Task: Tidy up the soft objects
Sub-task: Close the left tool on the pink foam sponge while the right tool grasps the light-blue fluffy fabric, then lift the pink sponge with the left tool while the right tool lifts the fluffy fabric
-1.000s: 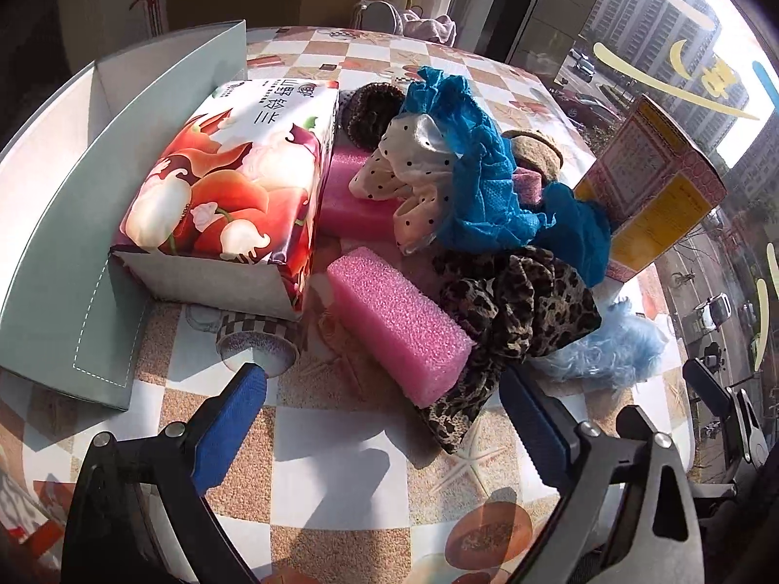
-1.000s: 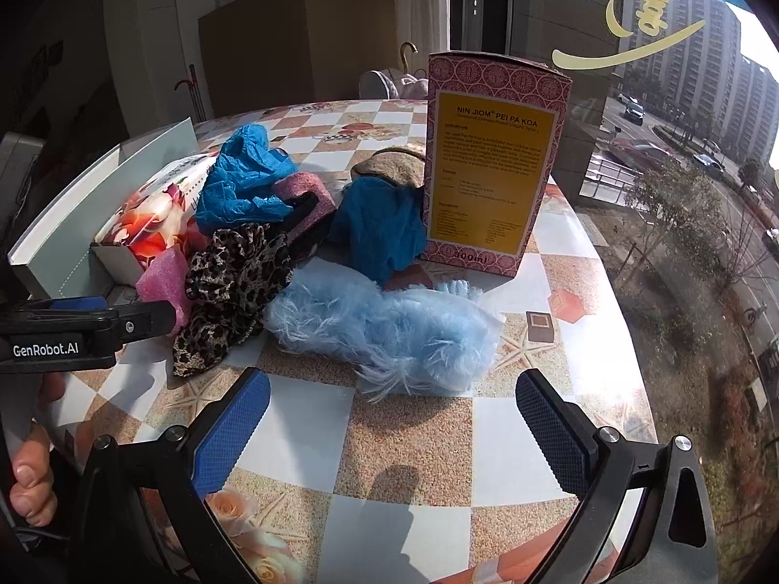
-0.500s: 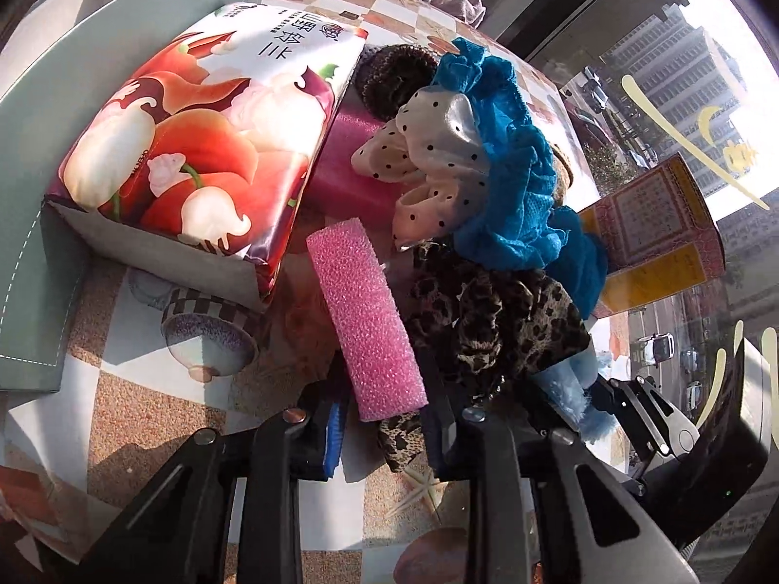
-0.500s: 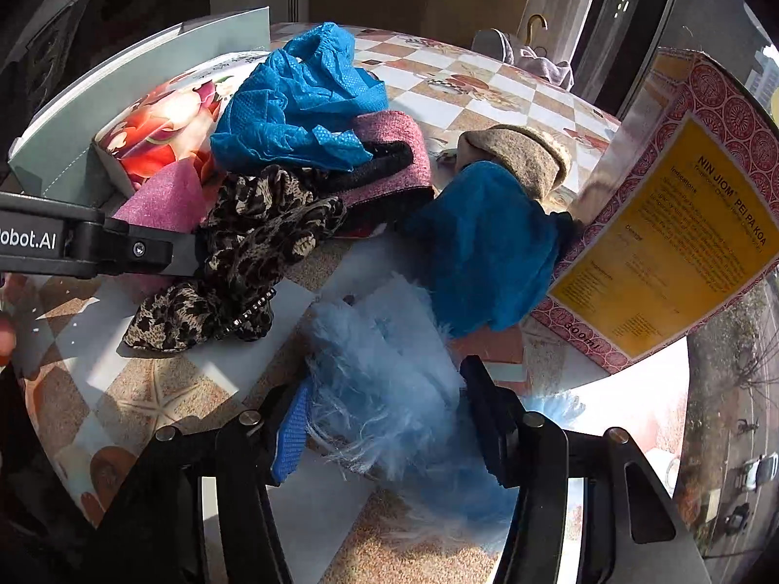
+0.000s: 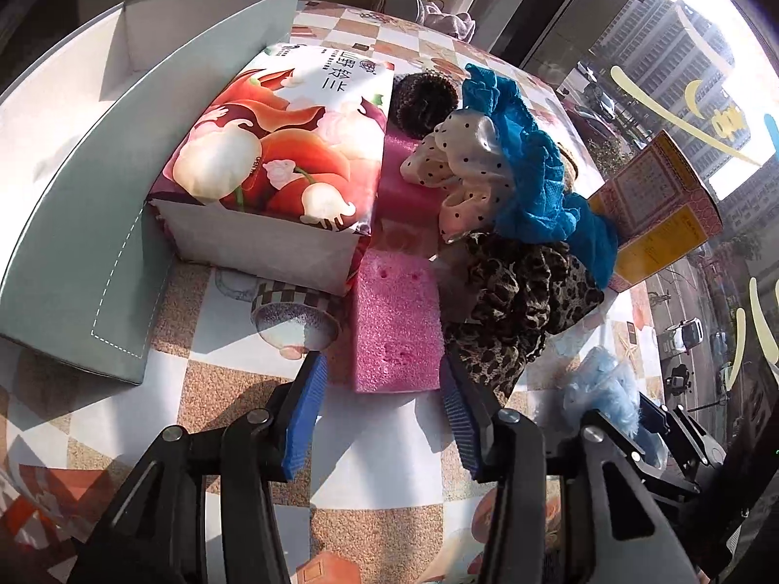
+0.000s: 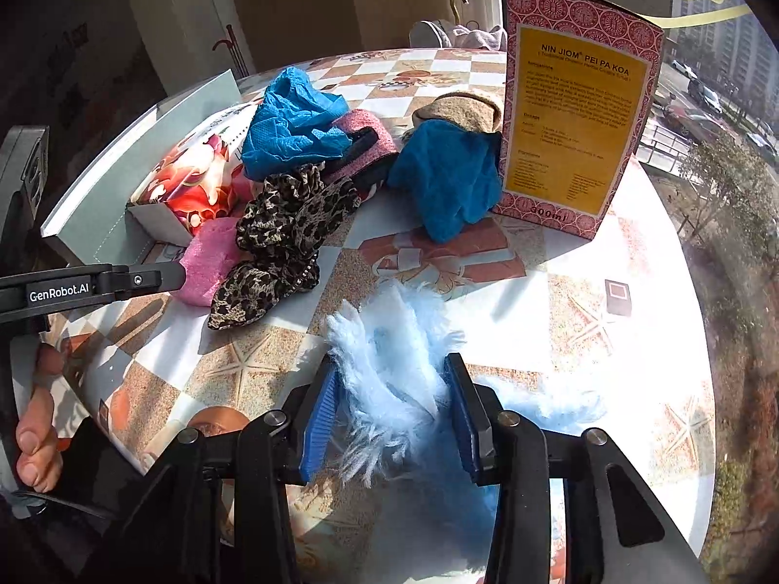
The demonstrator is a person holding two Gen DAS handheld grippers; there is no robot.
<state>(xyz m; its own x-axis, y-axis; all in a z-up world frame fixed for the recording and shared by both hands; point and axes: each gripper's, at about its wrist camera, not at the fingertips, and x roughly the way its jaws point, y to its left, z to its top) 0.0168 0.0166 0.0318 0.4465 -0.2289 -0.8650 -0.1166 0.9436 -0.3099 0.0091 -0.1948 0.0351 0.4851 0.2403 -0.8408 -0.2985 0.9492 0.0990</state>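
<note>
While the tissue box (image 5: 272,165) and leopard cloth (image 5: 516,301) crowd the sponge (image 5: 397,326) from both sides, bare table (image 5: 380,443) lies under your left gripper (image 5: 384,389). Its jaws, just reopened, flank the sponge's near end, the left pad apart from it. Your right gripper (image 6: 392,406), jaws likewise reopening, straddles the blue fluff (image 6: 394,360) near the table's edge.

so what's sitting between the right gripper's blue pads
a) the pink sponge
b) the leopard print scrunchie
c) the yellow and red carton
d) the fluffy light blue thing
d: in the right wrist view the fluffy light blue thing fills the gap between the right gripper pads, while the pink sponge and leopard print scrunchie lie farther off to the left.
</note>
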